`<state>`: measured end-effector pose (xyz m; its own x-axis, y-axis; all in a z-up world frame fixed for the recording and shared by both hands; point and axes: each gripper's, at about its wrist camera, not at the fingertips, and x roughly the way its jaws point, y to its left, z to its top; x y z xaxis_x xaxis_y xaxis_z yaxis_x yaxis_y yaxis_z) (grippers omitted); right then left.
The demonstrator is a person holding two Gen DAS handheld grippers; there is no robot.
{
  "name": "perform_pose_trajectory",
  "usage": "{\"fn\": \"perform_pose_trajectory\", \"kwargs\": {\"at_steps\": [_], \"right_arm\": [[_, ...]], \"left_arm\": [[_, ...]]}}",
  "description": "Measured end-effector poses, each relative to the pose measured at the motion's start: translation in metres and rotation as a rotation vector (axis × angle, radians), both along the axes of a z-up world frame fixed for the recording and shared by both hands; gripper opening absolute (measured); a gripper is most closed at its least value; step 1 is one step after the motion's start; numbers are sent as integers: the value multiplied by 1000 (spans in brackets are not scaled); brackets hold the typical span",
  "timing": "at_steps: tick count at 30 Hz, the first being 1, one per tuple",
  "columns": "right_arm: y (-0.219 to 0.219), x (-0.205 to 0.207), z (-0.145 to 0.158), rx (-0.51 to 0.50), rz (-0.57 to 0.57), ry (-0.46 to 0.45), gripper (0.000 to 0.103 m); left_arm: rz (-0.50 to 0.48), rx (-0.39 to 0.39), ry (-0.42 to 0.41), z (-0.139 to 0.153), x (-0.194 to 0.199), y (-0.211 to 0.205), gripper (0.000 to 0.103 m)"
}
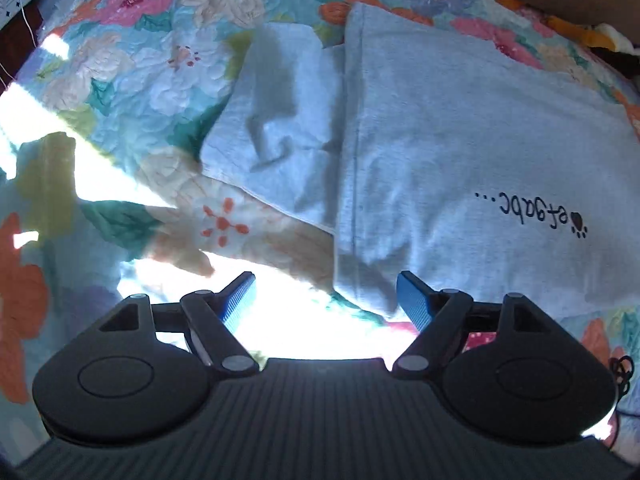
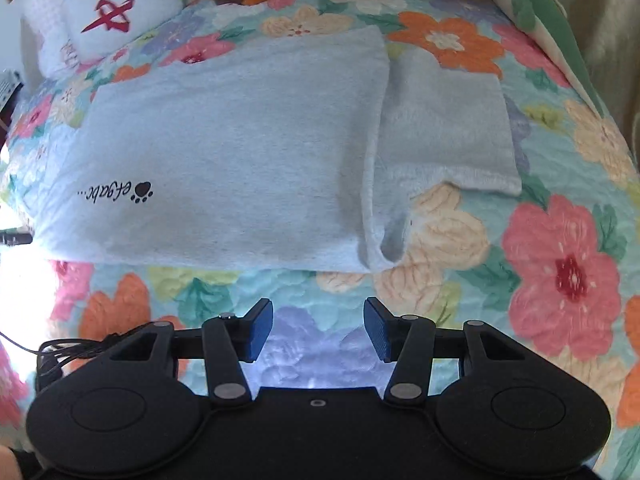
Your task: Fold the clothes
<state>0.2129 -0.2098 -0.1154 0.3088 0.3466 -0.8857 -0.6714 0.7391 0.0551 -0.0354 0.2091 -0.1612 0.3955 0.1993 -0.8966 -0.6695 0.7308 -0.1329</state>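
A light grey T-shirt [image 1: 460, 152] lies flat on a floral quilt, printed side up with small black lettering and a paw mark [image 1: 536, 212]. Its left sleeve [image 1: 280, 132] spreads out to the left, creased. My left gripper [image 1: 326, 292] hovers open just before the shirt's near left corner, its right pad close to the hem. In the right wrist view the same T-shirt [image 2: 240, 152] lies ahead, its right sleeve [image 2: 448, 128] flat beside the body. My right gripper [image 2: 318, 324] is open above bare quilt, short of the shirt's near edge, with nothing between its fingers.
The floral quilt [image 2: 560, 272] covers the whole bed. White pillows [image 2: 100, 12] with a red mark sit at the far left corner. A green and white cloth [image 2: 532, 8] lies at the far right. Bright sun patches [image 1: 100, 184] cross the quilt on the left.
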Motion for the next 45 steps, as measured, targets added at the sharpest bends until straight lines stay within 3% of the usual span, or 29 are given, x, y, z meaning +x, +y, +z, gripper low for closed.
{"fn": "perform_pose_trajectory", "kwargs": {"at_steps": [3,6,7,8,9,10,12,17,19,23,25,29,32,34,36,40,45], "right_arm": [[3,4,-22,-66,120,-167,55],[8,20,-33,-80,126,-188,55],[5,27,-33,-29,104,-154,55],[3,32,-34,16,91,-124,53],[4,34,-35,32,100,-112,20],[8,35,-38,0,125,-127,1],[12,34,-41,-58,138,-163,1],[-22,39,-20,85,-2,-52,1],[-25,40,-23,78,-19,-19,1],[-9,38,-42,-42,14,-35,1],[-4,37,-43,-71,26,-51,1],[-4,29,-39,-131,5,-101,6],[-5,19,-28,-209,-45,-203,18],[-7,11,-12,-186,-80,-285,44],[-9,7,5,-82,-102,-306,58],[8,-1,18,76,-88,-220,58],[61,-33,19,129,45,-119,58]], "left_arm": [[62,-109,-62,-19,3,-4,73],[123,-168,-189,-23,-2,-1,73],[125,-180,-217,-24,-3,-1,73],[125,-188,-243,-25,-3,0,59],[128,-184,-263,-25,-4,0,25],[140,-173,-282,-26,-6,1,12],[157,-160,-313,-22,-10,1,11],[158,-123,-312,-3,-21,-7,8],[141,-104,-273,-3,-22,-11,8],[136,-97,-227,-8,-24,-10,11],[136,-97,-207,-11,-25,-9,16],[136,-97,-167,-16,-27,-7,40],[135,-96,-138,-20,-27,-5,44],[126,-93,-125,-19,-25,-6,49],[117,-90,-118,-18,-23,-7,53],[100,-88,-113,-19,-24,-10,58],[99,-95,-108,-23,-21,-11,65]]}}
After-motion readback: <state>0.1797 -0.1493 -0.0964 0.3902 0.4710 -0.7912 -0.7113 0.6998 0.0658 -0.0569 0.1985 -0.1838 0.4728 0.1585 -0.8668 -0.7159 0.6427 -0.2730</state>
